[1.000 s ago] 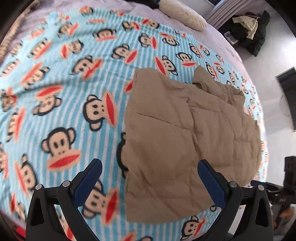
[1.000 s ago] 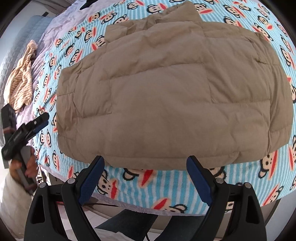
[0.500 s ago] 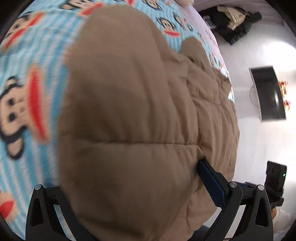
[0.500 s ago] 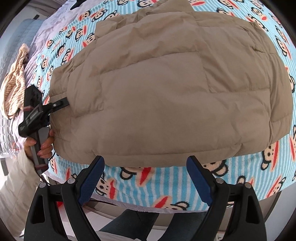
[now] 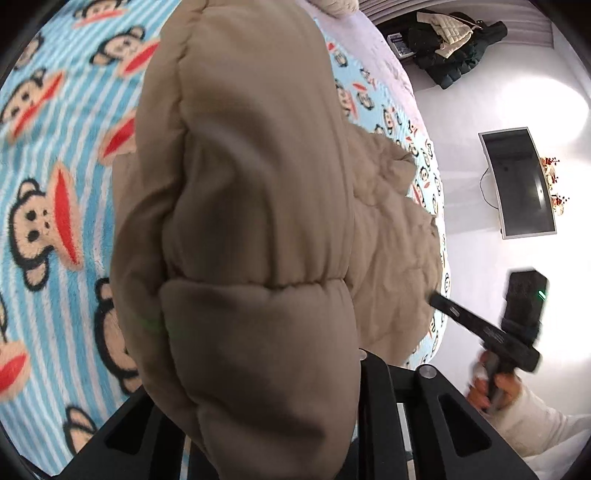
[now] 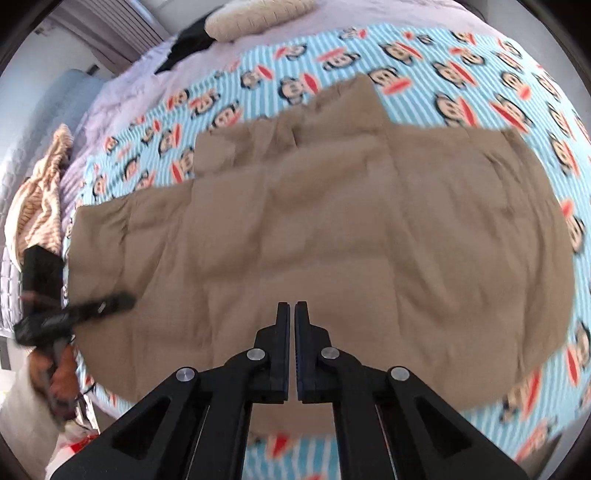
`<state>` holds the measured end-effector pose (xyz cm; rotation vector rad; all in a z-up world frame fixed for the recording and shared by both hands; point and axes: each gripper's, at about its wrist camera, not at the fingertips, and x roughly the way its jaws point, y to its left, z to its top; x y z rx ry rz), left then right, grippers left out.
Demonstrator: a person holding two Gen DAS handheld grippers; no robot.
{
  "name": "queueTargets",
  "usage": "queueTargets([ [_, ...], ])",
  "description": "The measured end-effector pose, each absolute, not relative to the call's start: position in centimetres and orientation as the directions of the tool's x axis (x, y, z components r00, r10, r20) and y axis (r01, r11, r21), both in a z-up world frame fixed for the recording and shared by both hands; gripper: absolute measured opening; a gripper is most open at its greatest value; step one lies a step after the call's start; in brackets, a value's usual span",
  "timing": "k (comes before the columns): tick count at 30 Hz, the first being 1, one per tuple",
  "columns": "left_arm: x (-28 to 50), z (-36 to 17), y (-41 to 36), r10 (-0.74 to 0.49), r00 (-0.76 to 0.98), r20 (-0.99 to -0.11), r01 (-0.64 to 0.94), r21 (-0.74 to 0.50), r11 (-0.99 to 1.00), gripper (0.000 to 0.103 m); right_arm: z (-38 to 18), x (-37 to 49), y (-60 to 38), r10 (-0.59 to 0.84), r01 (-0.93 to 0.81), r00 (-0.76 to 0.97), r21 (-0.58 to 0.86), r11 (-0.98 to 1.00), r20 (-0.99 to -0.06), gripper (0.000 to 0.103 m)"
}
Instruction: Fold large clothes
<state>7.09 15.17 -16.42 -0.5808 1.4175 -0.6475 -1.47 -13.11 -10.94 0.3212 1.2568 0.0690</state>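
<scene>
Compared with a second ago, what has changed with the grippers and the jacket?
Both grippers went from wide open above the bed to grips on the tan jacket. The left gripper is closing on a puffy fold at the jacket's left end. The right gripper has shut on the near hem, pads almost together. The jacket stays spread on the monkey blanket; pillow unmoved.

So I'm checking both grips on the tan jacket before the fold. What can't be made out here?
- Left wrist view: the left gripper's closing fingertips, hidden behind the bunched tan jacket.
- Right wrist view: whether the right gripper pinches any fabric; the jaws look shut, but blur hides it.
- Right wrist view: the left gripper's tip, smeared by motion.
- Both views: the jacket's front; it is not visible.
</scene>
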Motion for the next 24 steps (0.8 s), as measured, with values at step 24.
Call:
queueTargets([
  [24, 6.8, -2.9, -11.4, -0.468, 0.022, -0.883, 0.164, -0.459, 0.873, 0.028, -20.8, 8.1, -19.9, 0.597, 0.189, 0.222, 0.634, 0.750, -0.771, 0.000],
])
